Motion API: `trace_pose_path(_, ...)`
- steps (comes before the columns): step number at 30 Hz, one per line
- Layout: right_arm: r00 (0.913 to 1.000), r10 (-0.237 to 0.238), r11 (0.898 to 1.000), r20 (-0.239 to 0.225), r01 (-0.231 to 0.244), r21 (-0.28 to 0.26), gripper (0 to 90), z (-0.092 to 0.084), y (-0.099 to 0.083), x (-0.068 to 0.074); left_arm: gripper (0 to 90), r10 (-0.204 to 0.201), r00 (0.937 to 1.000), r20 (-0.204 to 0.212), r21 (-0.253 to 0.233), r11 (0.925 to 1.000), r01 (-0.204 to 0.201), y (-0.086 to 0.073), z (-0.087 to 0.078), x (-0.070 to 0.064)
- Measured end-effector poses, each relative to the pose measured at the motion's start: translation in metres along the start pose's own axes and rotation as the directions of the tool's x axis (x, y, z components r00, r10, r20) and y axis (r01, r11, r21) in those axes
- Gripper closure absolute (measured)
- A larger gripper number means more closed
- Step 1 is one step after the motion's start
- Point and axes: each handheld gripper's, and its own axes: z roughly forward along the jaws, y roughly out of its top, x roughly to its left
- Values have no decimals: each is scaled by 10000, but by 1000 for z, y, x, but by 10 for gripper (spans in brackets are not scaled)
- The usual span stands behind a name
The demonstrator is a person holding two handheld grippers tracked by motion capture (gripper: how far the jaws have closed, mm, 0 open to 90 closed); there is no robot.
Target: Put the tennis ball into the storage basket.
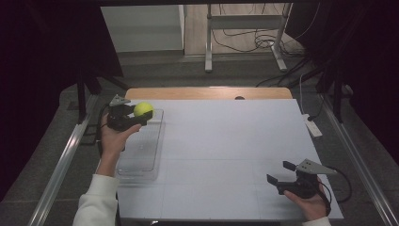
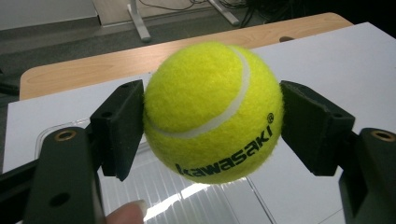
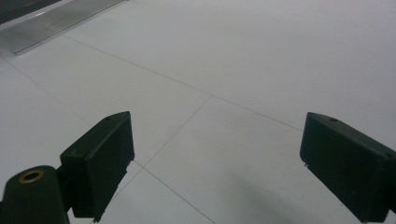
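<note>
The left gripper clamps a yellow ball between both pads, held above the far end of a clear tray at the white table's ten o'clock. In the left gripper view the ball reads "kawasaki", a fingertip below it. At four o'clock the right gripper rests, jaws apart with nothing between them, bare table ahead. A wooden edge lies at twelve, metal legs beyond.

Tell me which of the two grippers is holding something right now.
The left gripper, above the clear tray, has its jaws clamped on a yellow tennis ball. The right gripper stands open over the table.
</note>
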Motion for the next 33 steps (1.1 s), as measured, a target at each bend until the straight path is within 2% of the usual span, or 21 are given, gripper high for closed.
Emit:
trace_pose_path(16, 10000, 11, 10000, -15, -11, 0, 100, 1, 0, 0, 265, -113, 9991, -411, 192, 9997, 121, 3, 3, 15)
trace_pose_path(21, 10000, 6, 10000, -14, -6, -5, 100, 1, 0, 0, 264, 59, 9982, -599, 344, 9994, -39, 5, 4, 18)
trace_pose_path(33, 10000, 19, 10000, -2, -19, -7, 100, 1, 0, 0, 264, 7, 9965, -832, 556, 9984, 40, 7, 8, 26)
